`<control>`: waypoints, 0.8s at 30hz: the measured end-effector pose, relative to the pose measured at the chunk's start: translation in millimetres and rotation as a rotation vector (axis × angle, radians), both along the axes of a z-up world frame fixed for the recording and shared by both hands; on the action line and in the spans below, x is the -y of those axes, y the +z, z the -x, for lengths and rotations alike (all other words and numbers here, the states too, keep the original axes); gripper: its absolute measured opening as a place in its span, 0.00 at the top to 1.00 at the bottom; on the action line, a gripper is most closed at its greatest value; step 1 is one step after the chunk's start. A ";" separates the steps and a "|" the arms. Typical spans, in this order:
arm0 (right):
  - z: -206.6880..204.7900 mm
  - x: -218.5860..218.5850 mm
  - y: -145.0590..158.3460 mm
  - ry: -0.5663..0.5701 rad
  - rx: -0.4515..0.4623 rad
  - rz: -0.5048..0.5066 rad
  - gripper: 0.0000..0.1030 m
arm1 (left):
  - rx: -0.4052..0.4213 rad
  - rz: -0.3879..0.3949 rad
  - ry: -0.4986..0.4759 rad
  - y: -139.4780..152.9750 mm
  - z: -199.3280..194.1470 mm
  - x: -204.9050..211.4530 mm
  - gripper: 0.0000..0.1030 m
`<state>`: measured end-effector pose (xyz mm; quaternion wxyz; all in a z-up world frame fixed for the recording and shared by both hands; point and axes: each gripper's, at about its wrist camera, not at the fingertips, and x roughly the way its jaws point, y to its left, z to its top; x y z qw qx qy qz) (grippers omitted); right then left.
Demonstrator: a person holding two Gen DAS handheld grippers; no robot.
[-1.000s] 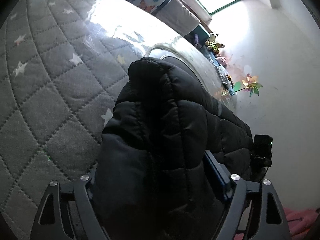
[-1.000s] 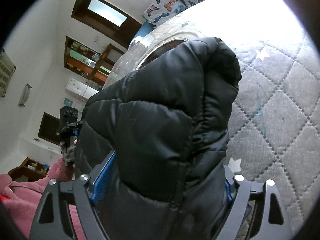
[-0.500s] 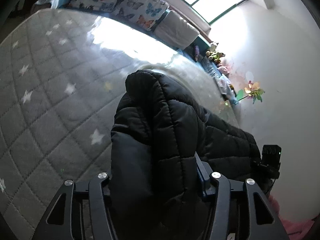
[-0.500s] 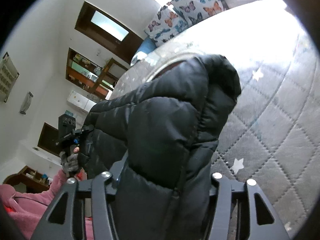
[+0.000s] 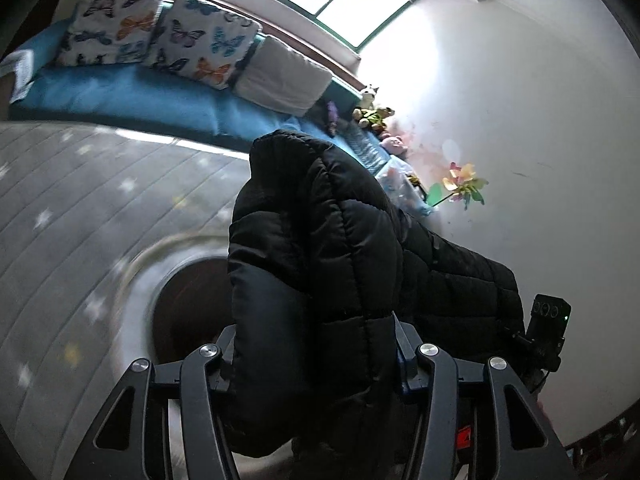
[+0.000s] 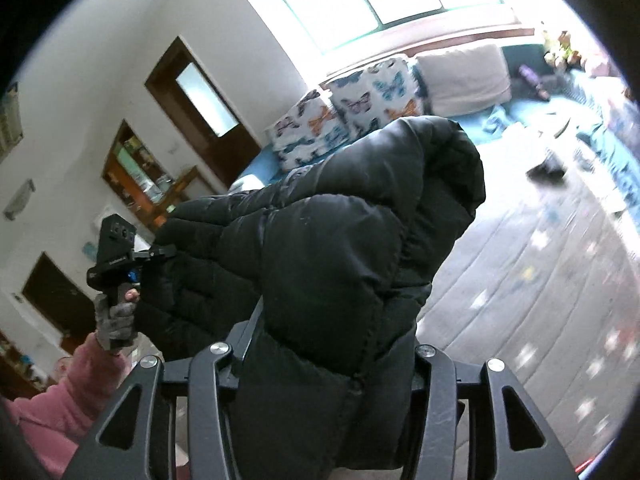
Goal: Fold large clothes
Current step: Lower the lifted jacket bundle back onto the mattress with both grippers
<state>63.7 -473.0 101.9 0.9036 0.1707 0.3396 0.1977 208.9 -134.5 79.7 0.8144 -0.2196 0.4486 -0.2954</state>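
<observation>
A black quilted puffer jacket (image 5: 320, 264) hangs stretched between my two grippers, lifted above a grey star-quilted mattress (image 5: 80, 216). My left gripper (image 5: 316, 356) is shut on one bunched end of the jacket. My right gripper (image 6: 332, 356) is shut on the other end of the jacket (image 6: 340, 248). The right gripper's body shows at the far end in the left wrist view (image 5: 548, 320). The left gripper's body, held by a gloved hand, shows in the right wrist view (image 6: 116, 256). The fingertips are buried in the fabric.
Butterfly-print pillows (image 5: 160, 36) and a white pillow (image 5: 284, 76) lie on a blue sheet (image 5: 132, 96) under a window. Soft toys (image 5: 372, 112) and a paper pinwheel (image 5: 460, 188) sit by the white wall. A dark round opening (image 5: 188, 300) shows below the jacket. Doors and shelves (image 6: 148, 172) stand at the left.
Both grippers have risen with the jacket and tilted up, so the mattress has dropped lower in view and the pillows, window and walls have come into sight. Both stay shut on it.
</observation>
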 end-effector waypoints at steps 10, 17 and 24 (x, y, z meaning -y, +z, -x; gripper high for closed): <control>-59.4 41.4 -24.1 -0.109 -0.071 0.083 0.48 | -0.087 -0.028 -0.023 -25.3 -115.1 82.2 0.46; -94.5 66.4 -79.1 -0.186 -0.220 0.100 0.36 | -0.189 -0.074 0.009 -82.4 -141.7 85.1 0.37; -105.0 72.7 -86.0 -0.178 -0.280 0.126 0.24 | -0.258 -0.121 0.038 -123.7 -161.9 73.5 0.17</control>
